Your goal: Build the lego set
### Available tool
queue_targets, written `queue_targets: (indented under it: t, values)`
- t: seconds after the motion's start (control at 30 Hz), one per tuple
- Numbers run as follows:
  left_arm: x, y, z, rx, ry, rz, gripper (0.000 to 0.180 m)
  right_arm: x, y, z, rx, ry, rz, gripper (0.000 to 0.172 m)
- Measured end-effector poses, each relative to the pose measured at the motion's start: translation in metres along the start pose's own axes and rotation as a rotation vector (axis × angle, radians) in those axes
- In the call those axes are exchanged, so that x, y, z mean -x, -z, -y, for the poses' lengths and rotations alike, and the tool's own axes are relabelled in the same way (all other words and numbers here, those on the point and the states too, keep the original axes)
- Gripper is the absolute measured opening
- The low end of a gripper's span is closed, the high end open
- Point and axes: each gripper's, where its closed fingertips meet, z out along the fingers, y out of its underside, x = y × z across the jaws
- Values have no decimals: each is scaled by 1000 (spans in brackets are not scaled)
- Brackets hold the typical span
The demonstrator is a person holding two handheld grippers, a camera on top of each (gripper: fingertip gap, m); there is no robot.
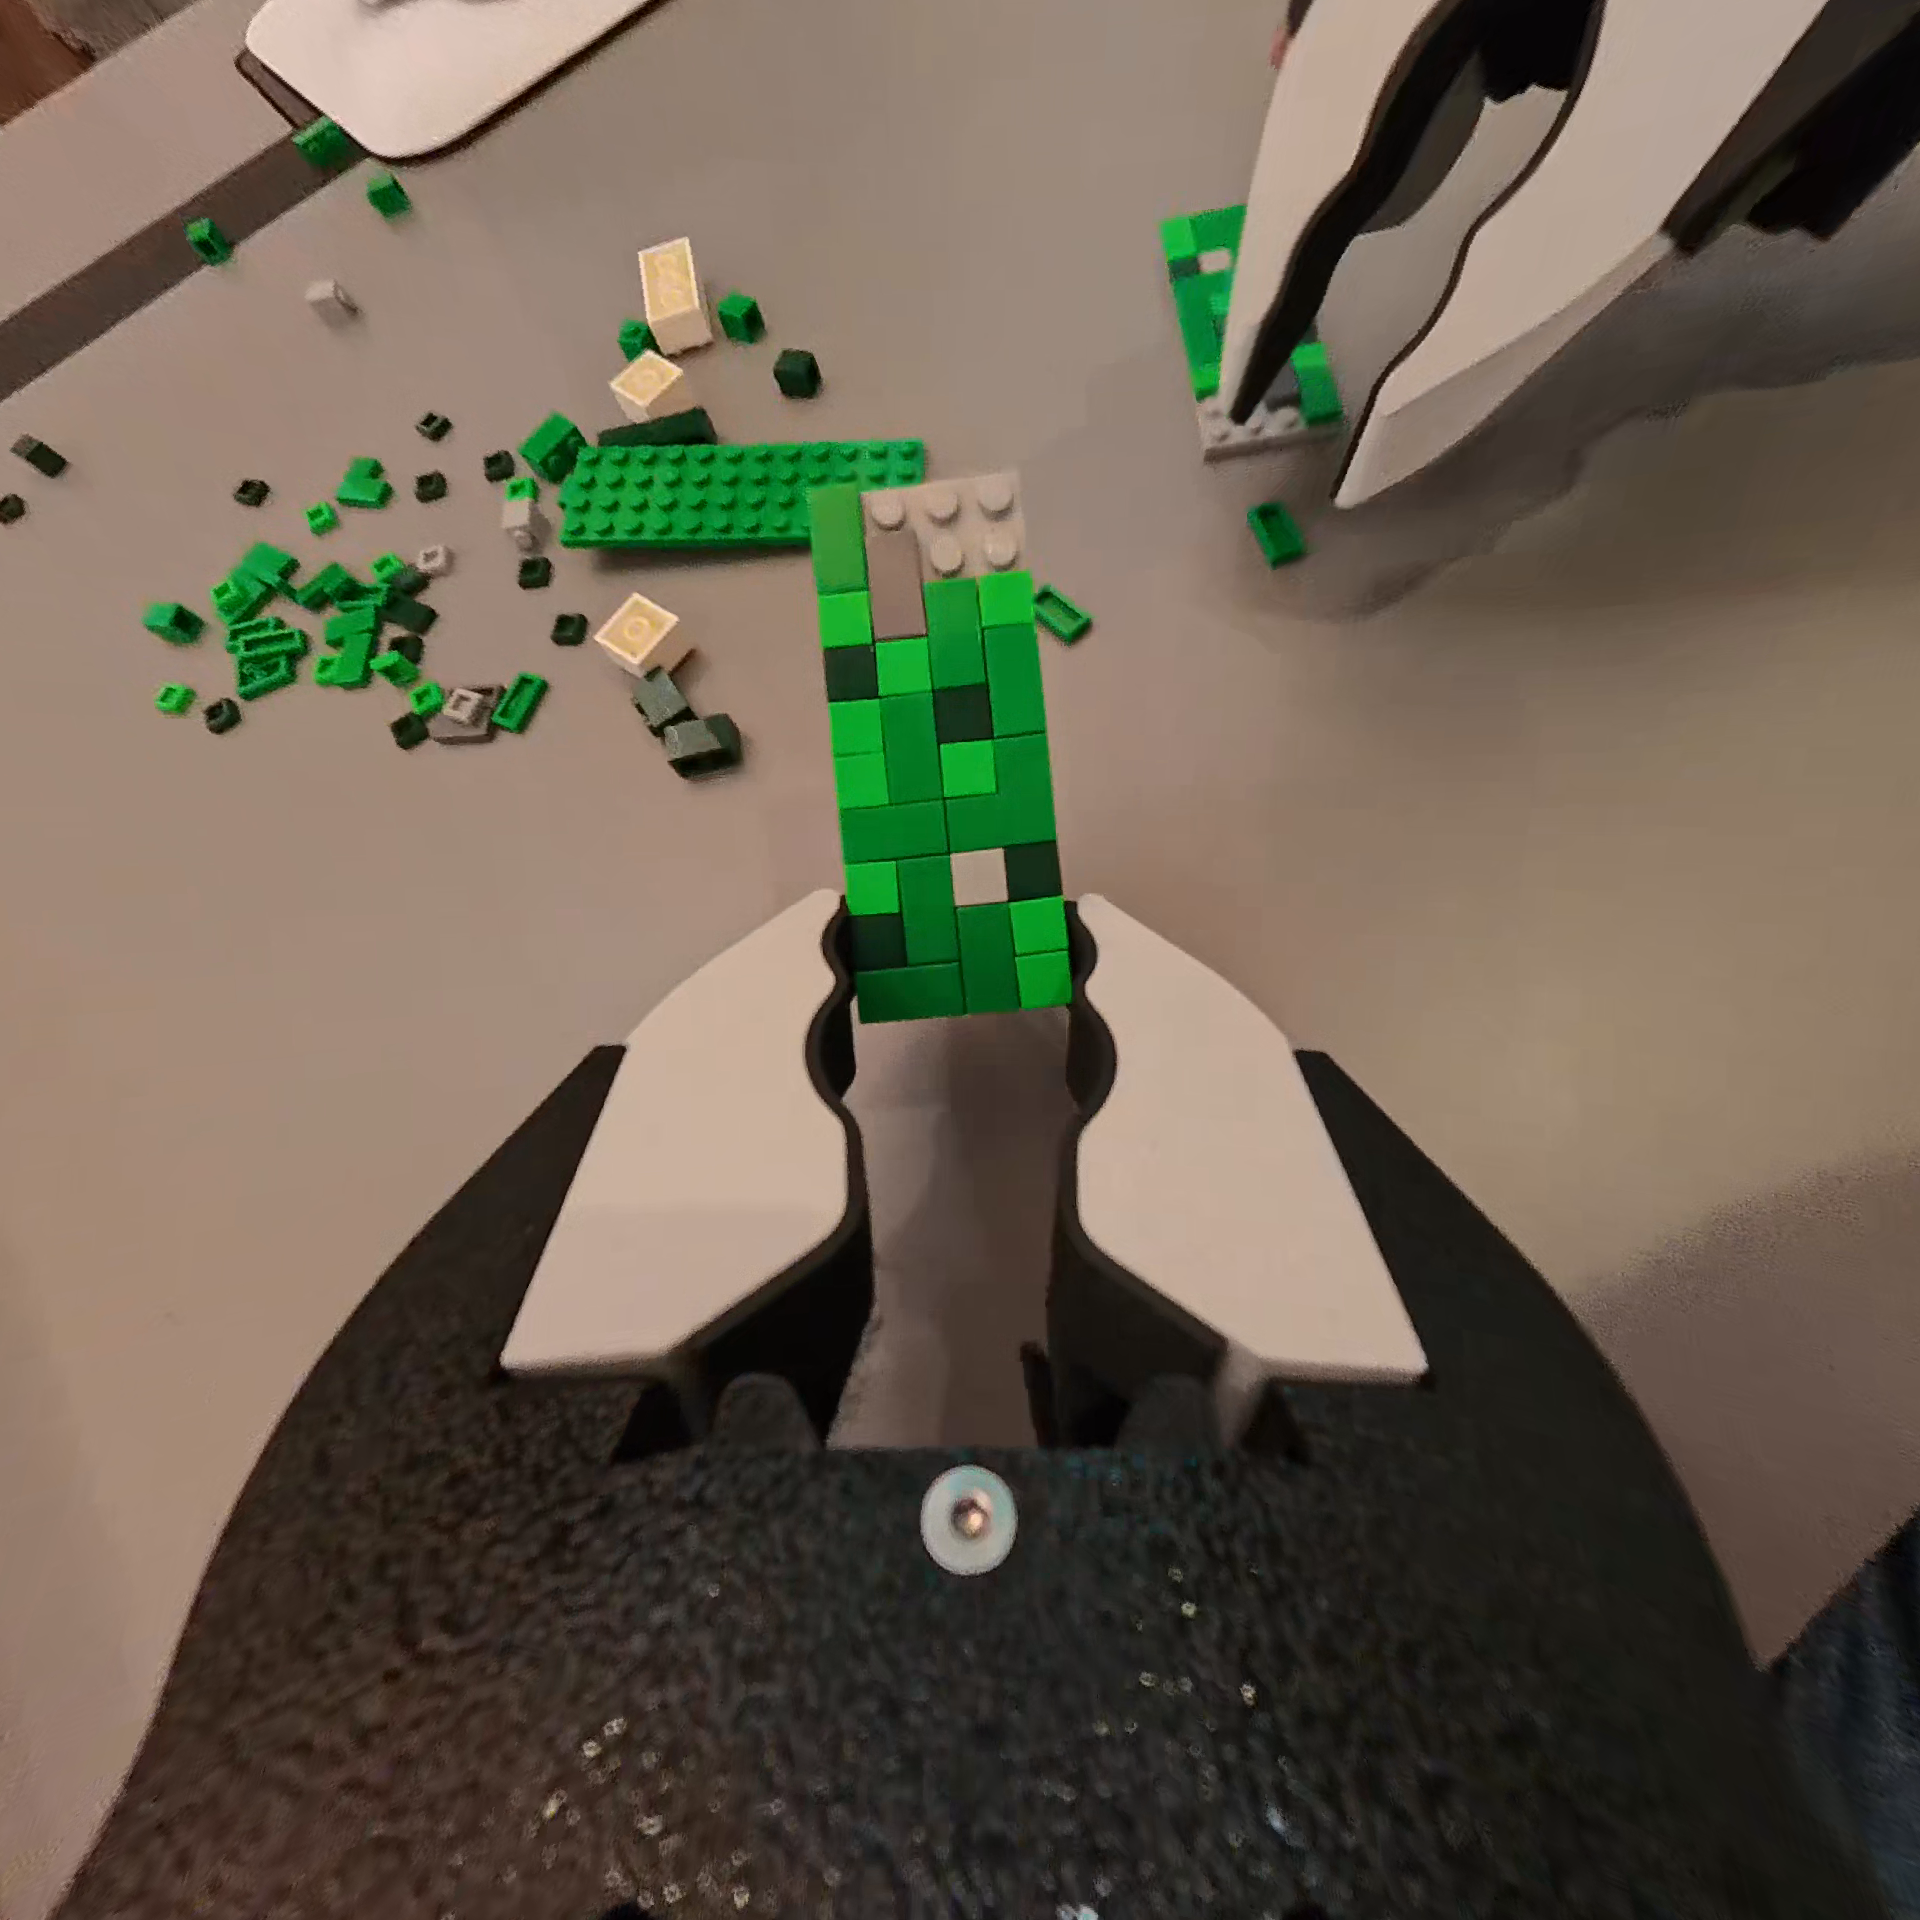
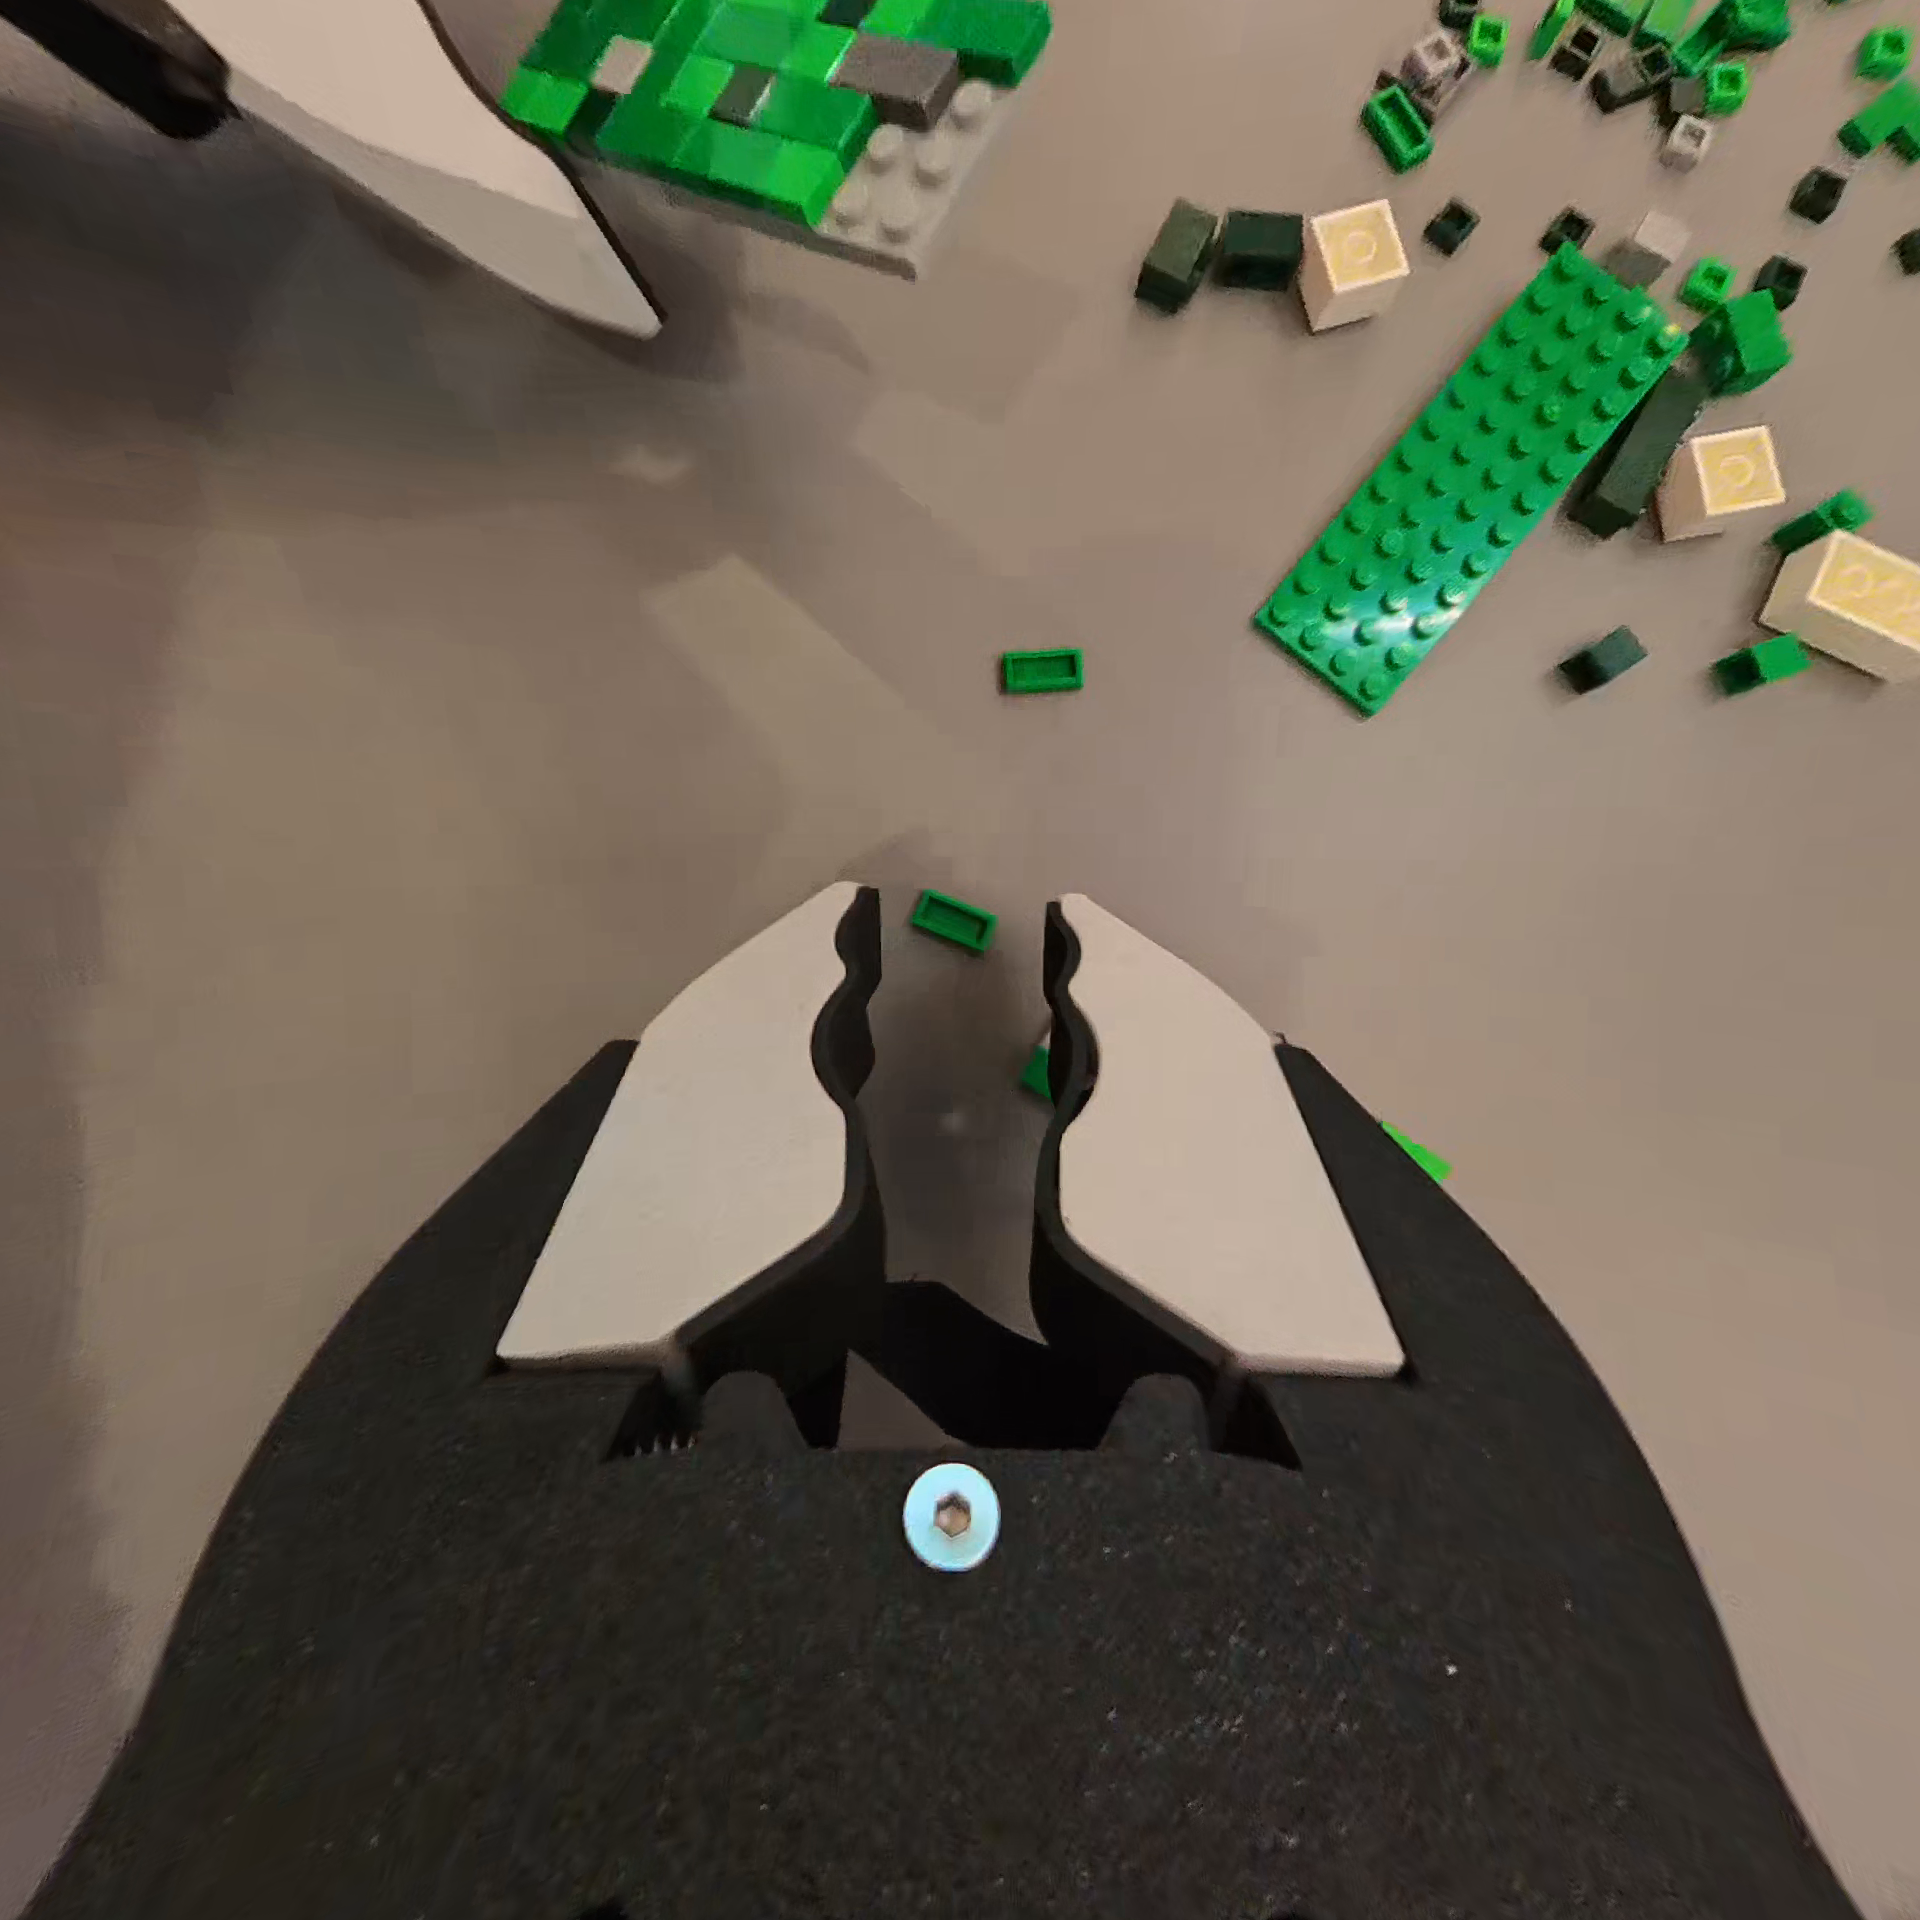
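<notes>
My left gripper (image 1: 961,935) is shut on the near end of a long plate covered in green tiles (image 1: 940,748). Both pads press on its sides, and its far end has bare grey studs. The plate also shows at the top of the right wrist view (image 2: 769,104). My right gripper (image 2: 961,914) is open just above the table. A small green tile (image 2: 953,923) lies flat between its fingertips, and neither pad touches it. In the left wrist view the right gripper (image 1: 1299,447) stands at the upper right, next to a second tiled plate (image 1: 1205,301).
A bare green studded plate (image 1: 727,499) lies on the grey table (image 1: 1351,831), with many loose green, grey and cream bricks (image 1: 312,634) to its left. Another small green tile (image 2: 1042,670) lies ahead of the right gripper. A white board (image 1: 436,62) lies at the far edge.
</notes>
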Motion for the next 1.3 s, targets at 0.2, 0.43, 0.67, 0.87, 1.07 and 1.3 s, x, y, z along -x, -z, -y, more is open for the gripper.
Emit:
queue_targets:
  t: [0.2, 0.43, 0.67, 0.87, 1.07, 1.3]
  values:
    - [-26, -4, -17, 132, -87, -261, 37, 13, -5, -19, 66, 346, 5, 28]
    - [-25, -5, -32, 318, -255, -417, 39, 1, -7, -14, 96, 579, 222, 26]
    - [-21, -2, 0, 78, -327, -307, 48, -1, -13, -12, 130, 556, 301, 8]
    - [-48, -20, 46, -206, -726, -117, 40, 8, 2, 6, -31, 352, 379, 7]
    - [-64, -42, 61, -257, -944, -36, 33, 17, 21, 18, -118, 281, 427, 6]
    - [-80, -45, 69, -290, -1004, -51, 3, 27, 24, 20, -129, 281, 447, 0]
